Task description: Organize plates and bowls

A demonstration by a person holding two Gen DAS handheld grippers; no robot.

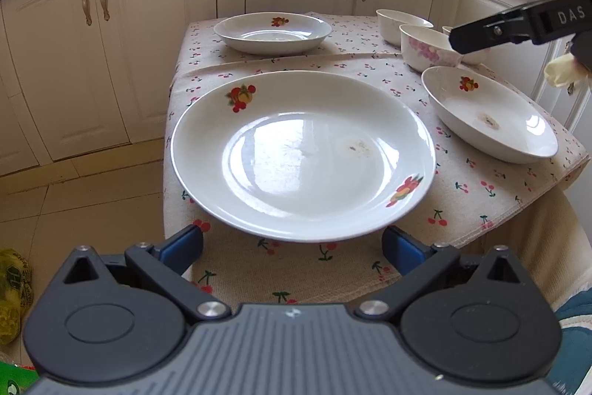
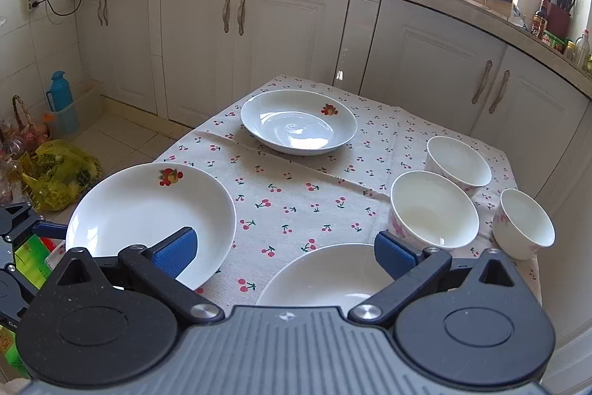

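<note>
Left wrist view: left gripper fingers spread, released, near plate just ahead between them; likely first pickup, needing advance and rim pinch.

Three plates, three bowls

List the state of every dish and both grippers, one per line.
Near-left plate: upright, empty, faint stain, overhanging the table edge.
Near-right plate: upright, empty, small stain.
Far plate: upright, empty.
Three bowls: upright, empty, unstacked.
Left gripper: open, holding nothing.
Right gripper: open, holding nothing.
</note>
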